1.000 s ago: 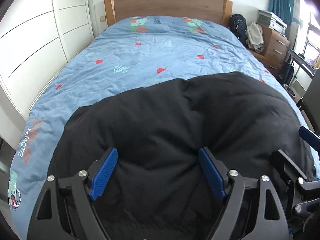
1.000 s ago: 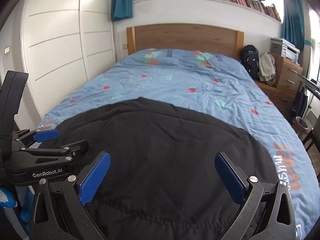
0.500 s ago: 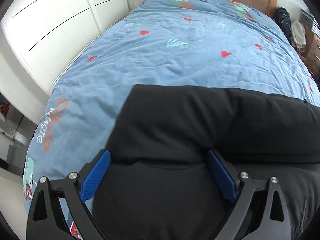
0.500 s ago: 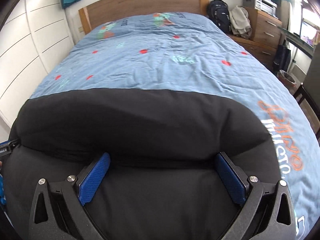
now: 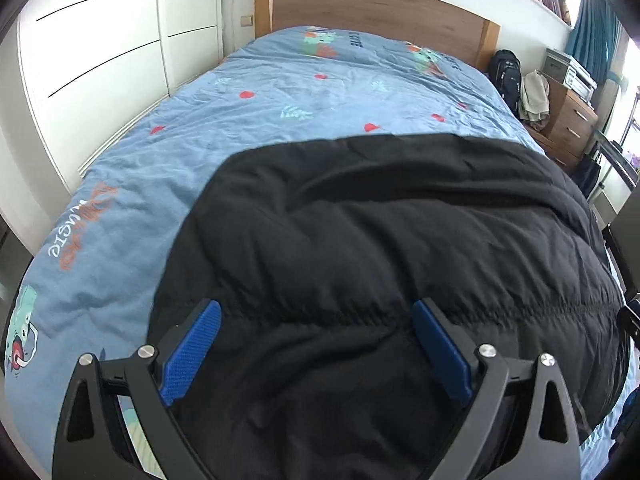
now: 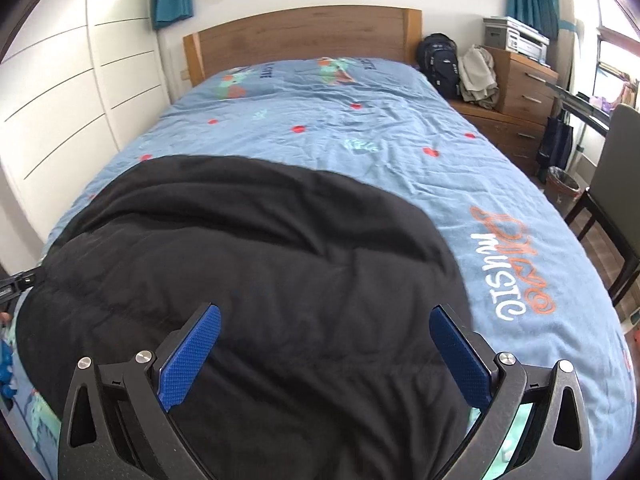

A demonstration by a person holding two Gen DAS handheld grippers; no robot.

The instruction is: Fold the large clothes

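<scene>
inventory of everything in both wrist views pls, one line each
padded jacket: 1, black, spread across foot of bed
duvet: 1, blue with red and teal prints, covers bed
headboard: 1, wood, far end of bed
wardrobe: 1, white, left of bed
backpack: 1, black, right of headboard
dresser: 1, wood, right of bed
printer: 1, white, on dresser
bin: 1, on floor at right
left gripper: 1, black with blue pads, open over jacket
right gripper: 1, same, open over jacket

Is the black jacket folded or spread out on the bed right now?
Cannot tell for sure. The black jacket lies as one wide puffy mass on the blue duvet; no clear fold edge shows, and both grippers' jaws are open.
</scene>
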